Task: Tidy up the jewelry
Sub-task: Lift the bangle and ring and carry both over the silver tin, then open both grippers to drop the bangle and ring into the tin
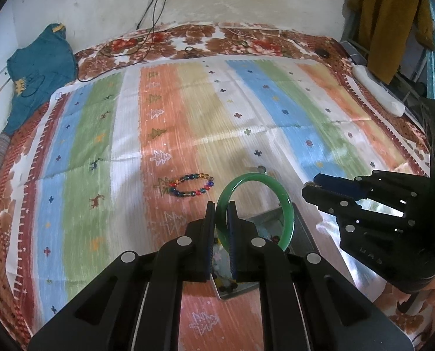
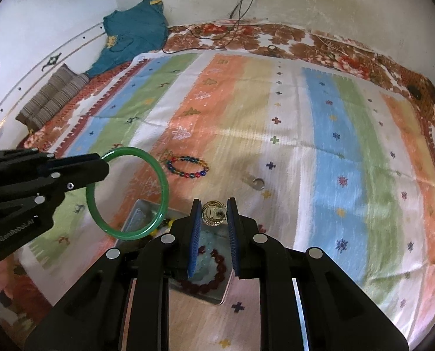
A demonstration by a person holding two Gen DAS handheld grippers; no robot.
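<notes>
The left claw (image 1: 221,213) is closed narrowly on the rim of a green bangle (image 1: 276,187), which stands on edge in mid-air above the metal tray (image 2: 142,213) in the lower middle of the frame. The right claw (image 2: 214,213) pinches a small gold ring (image 2: 214,211) between its blue pads, over the same tray.

The bangle is a hard, glossy, smooth hoop gripped only at one narrow spot on its curve; I judge it could pivot or slide out of the pads, and a fall onto the tray's rim might chip it. The gold ring is small and ribbed; loosened too early, it could bounce off the tray into the cloth.

A dark red bead bracelet (image 2: 214,275) already lies in the tray, so a carelessly lowered piece may land on it and tangle or scratch. The two claws are close, so a collision is possible.

Outside the tray, a multicoloured bead bracelet (image 1: 189,185) lies on the orange stripe of the woven striped cloth (image 1: 290,111) at centre frame, and a small silvery ring (image 2: 258,183) sits right of it.
</notes>
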